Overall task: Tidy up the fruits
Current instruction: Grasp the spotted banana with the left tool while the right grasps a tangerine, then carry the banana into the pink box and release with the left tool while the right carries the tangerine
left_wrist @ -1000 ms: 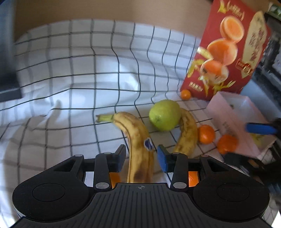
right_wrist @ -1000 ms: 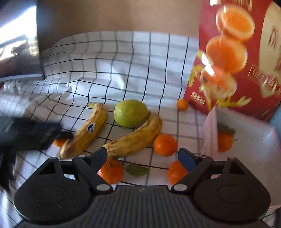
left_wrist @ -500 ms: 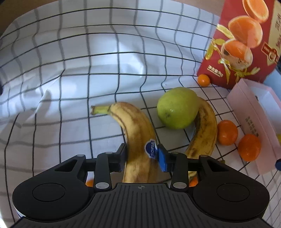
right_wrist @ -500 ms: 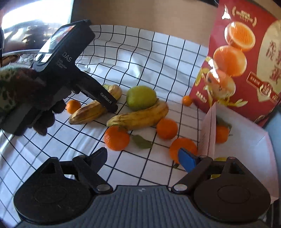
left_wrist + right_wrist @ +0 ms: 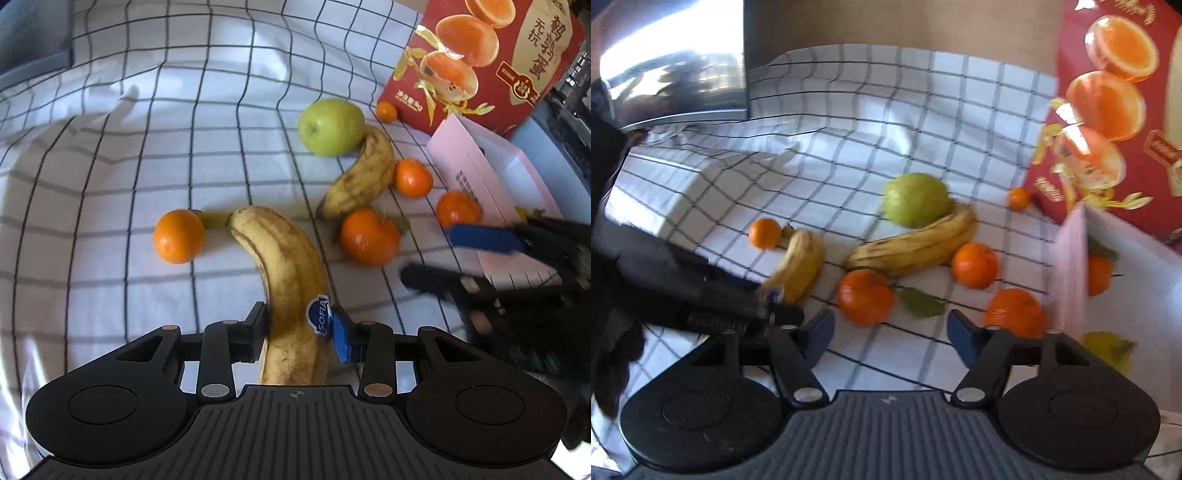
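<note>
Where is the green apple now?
In the left wrist view the green apple lies upper right of centre, touching the second banana, left of the red box.

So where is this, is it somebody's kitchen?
Probably a home, though whether it is a kitchen I cannot tell. A table under a wrinkled checked cloth holds loose fruit, like a green apple and spotty bananas, and a red food box printed with egg pictures stands behind them.

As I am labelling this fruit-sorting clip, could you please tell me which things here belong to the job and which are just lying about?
Job: stickered yellow banana pinched in the left claw; second spotted banana; green apple; loose orange tangerines; white paper box.

Lying about: red printed carton; black-checked white cloth.
</note>
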`<act>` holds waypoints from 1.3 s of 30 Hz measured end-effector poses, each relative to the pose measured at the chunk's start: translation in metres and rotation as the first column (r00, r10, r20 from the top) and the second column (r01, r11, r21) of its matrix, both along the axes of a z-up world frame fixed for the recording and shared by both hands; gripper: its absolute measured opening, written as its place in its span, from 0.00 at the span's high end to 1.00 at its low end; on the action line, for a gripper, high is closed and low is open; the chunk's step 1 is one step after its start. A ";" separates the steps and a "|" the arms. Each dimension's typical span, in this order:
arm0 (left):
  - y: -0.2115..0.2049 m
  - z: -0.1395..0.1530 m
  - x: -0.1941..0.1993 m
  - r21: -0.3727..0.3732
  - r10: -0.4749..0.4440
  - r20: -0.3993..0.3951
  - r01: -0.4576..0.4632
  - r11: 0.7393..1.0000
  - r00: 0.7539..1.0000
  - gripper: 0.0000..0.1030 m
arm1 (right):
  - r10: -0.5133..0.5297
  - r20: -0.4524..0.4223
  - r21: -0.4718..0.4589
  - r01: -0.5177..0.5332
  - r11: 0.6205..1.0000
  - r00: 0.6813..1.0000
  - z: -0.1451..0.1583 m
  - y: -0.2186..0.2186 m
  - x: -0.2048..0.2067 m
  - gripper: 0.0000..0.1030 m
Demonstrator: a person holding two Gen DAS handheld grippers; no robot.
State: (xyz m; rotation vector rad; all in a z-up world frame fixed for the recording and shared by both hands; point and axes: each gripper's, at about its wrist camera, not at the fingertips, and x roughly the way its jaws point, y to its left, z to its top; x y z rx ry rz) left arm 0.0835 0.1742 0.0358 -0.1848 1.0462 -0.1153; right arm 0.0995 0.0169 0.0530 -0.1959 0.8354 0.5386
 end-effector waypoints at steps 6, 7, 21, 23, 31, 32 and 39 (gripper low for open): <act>0.006 -0.001 -0.013 -0.018 0.004 -0.002 -0.004 1.000 1.000 0.59 | -0.015 -0.038 0.030 0.016 0.999 0.999 -0.012 0.017 0.020 0.44; 0.006 -0.001 -0.013 -0.018 0.003 -0.001 -0.003 1.000 1.000 0.59 | -0.017 -0.048 0.035 0.019 0.999 0.999 -0.015 0.019 0.024 0.44; 0.007 -0.004 -0.021 -0.029 -0.027 0.053 0.028 0.999 0.998 0.59 | -0.031 -0.039 0.016 0.031 0.999 0.999 -0.011 0.009 0.009 0.57; 0.009 -0.003 -0.020 -0.038 -0.010 0.057 0.012 0.999 0.998 0.59 | -0.027 -0.028 0.005 0.027 1.000 0.999 -0.006 -0.002 -0.003 0.57; -0.002 0.008 -0.022 -0.038 0.008 0.142 -0.002 0.999 0.990 0.60 | -0.086 -0.004 -0.001 0.086 0.996 0.996 0.011 -0.047 -0.046 0.57; -0.006 0.018 -0.023 -0.047 -0.006 0.179 0.014 0.999 0.984 0.60 | -0.100 0.002 0.001 0.100 0.995 0.995 0.014 -0.053 -0.051 0.57; -0.054 0.136 -0.007 -0.113 -0.113 0.509 0.196 0.974 0.853 0.60 | -0.225 0.026 0.021 0.224 0.974 0.974 0.029 -0.103 -0.076 0.57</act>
